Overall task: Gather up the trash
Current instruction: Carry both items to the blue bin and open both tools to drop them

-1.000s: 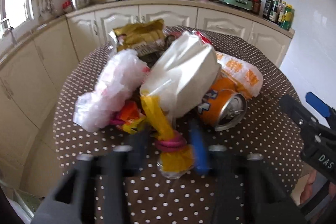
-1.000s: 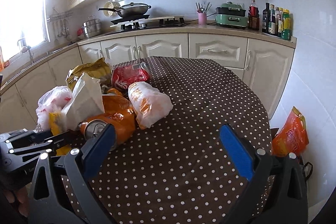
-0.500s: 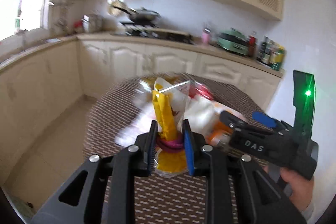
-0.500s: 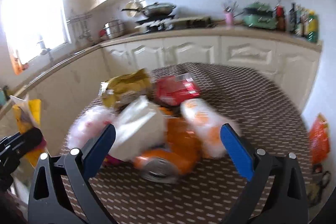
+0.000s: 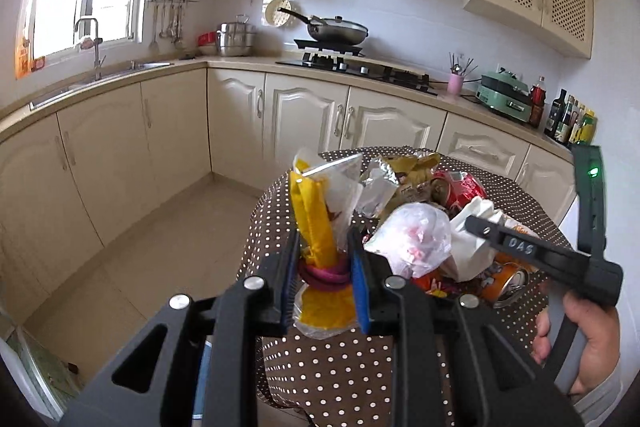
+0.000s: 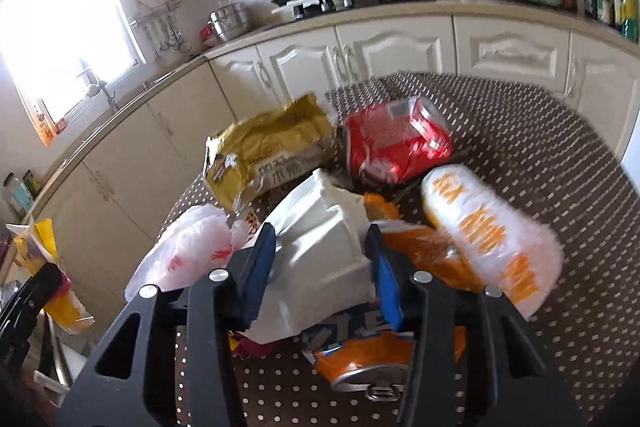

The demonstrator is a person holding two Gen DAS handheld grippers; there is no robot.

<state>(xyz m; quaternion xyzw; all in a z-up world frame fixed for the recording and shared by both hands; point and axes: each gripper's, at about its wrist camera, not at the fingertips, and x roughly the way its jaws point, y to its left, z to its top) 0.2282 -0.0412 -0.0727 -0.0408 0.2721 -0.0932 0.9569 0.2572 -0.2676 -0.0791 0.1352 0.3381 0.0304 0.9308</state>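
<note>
Both pairs of fingers are busy at the trash heap on the dotted surface (image 6: 540,163). Left gripper (image 5: 325,279) is clamped narrow on a yellow wrapper (image 5: 316,227) bound with a pink band (image 5: 326,273); the wrapper stands upright between the blue pads, held off the near-left edge of the heap, over the rim of the surface. Right gripper (image 6: 322,267) has just been closing, and its fingers (image 6: 260,267) now stand on either side of a white paper bag (image 6: 320,247) at the front of the heap; whether the pads already press on it I cannot tell. Just under that bag lies a crushed orange can (image 6: 360,359), its open end toward the camera. Left of the bag sits a white plastic bag with red print (image 6: 188,251); right of it, a white wrapper with orange lettering (image 6: 492,235). Behind the bag lie a gold snack bag (image 6: 268,151) and a red can (image 6: 396,143). A hand (image 5: 576,339) holds the right gripper's handle.
</note>
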